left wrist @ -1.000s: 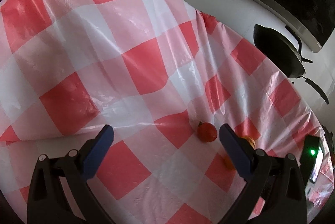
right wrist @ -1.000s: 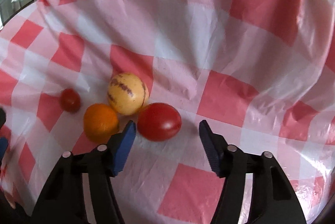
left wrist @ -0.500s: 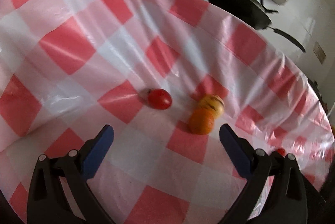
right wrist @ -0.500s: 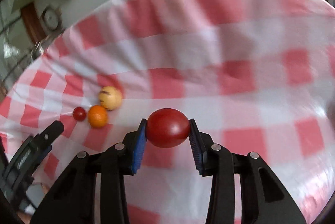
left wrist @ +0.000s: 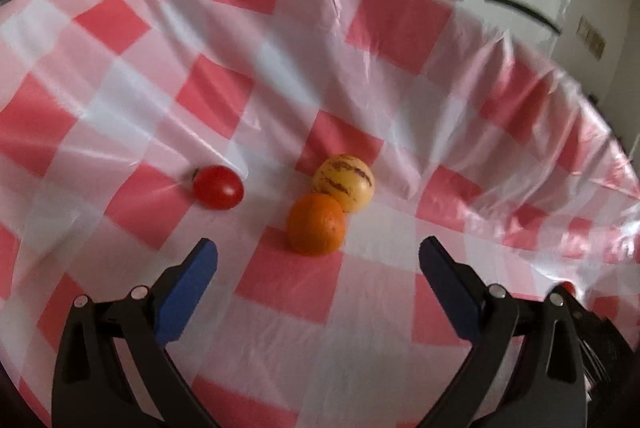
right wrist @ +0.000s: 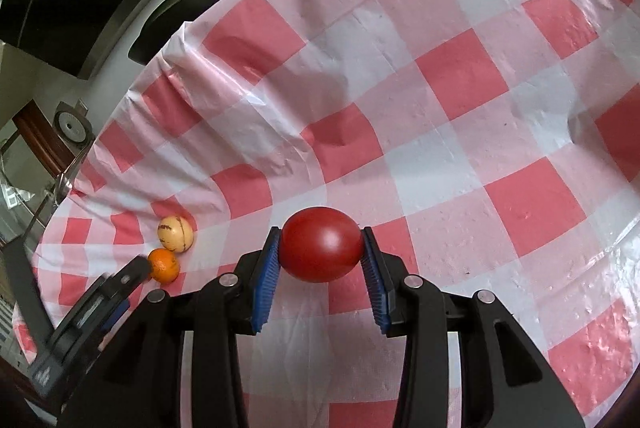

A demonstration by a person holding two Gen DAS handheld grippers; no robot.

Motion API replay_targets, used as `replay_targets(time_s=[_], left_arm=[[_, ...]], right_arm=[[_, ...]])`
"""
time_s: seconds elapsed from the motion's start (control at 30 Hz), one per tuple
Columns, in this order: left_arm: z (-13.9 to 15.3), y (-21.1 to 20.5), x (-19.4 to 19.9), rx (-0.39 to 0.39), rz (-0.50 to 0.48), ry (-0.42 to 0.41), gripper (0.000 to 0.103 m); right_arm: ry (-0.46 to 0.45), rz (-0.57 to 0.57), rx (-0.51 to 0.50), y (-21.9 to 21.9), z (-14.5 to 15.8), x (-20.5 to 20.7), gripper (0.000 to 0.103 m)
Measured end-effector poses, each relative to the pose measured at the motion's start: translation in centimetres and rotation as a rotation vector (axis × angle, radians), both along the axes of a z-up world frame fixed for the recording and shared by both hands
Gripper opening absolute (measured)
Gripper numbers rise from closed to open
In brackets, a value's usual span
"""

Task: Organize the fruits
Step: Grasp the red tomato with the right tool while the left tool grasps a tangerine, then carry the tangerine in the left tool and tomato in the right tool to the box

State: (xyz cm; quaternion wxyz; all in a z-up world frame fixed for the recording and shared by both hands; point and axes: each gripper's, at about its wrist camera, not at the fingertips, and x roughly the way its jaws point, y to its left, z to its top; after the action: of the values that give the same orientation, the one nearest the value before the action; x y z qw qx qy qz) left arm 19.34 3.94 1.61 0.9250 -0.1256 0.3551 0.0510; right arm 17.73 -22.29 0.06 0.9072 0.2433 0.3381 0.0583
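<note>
Right wrist view: right gripper (right wrist: pixel 320 252) fingers clamped on large red tomato (right wrist: pixel 320 249), now lifted off checked counter (right wrist: pixel 460 80); sorting underway. Left gripper (left wrist: pixel 318 260) wide open, empty, nearing orange (left wrist: pixel 316 223).

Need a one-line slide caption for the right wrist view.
Right gripper clamps a large red tomato above the checkered tablecloth; orange and striped yellow fruit wait at left.
</note>
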Motion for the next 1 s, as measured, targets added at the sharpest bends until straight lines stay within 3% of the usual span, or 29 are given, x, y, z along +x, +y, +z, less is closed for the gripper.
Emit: replay_targets(time_s=[0.1, 0.2, 0.23, 0.33, 0.43, 0.53, 0.67, 1.0], left_arm=[[-0.4, -0.4, 1.9, 0.050, 0.005, 0.065, 0.092], [-1.2, -0.5, 3.1, 0.072, 0.009, 0.141, 0.069], [-1.5, -0.5, 3.4, 0.077, 0.008, 0.163, 0.056], [-1.6, -0.3, 3.8, 0.096, -0.002, 0.161, 0.053], [-1.7, 0.0, 3.7, 0.063, -0.024, 0.141, 0.036], [-1.2, 0.5, 3.1, 0.051, -0.017, 0.096, 0.036], [-0.2, 0.7, 1.7, 0.096, -0.006, 0.035, 0.036], [-0.1, 0.0, -1.2, 0.097, -0.012, 0.017, 0.036]], right_arm=[[0.004, 0.008, -0.004, 0.0, 0.0, 0.0, 0.039], [0.008, 0.013, -0.005, -0.1, 0.0, -0.1, 0.040], [0.008, 0.014, -0.006, 0.0, 0.0, 0.0, 0.040], [0.008, 0.019, -0.007, 0.1, 0.0, 0.0, 0.040], [0.010, 0.018, -0.007, 0.2, 0.0, -0.1, 0.040], [0.008, 0.022, -0.006, 0.2, 0.0, -0.1, 0.040], [0.010, 0.022, 0.007, 0.0, -0.2, -0.1, 0.040], [0.007, 0.023, 0.027, -0.2, -0.4, 0.0, 0.040]])
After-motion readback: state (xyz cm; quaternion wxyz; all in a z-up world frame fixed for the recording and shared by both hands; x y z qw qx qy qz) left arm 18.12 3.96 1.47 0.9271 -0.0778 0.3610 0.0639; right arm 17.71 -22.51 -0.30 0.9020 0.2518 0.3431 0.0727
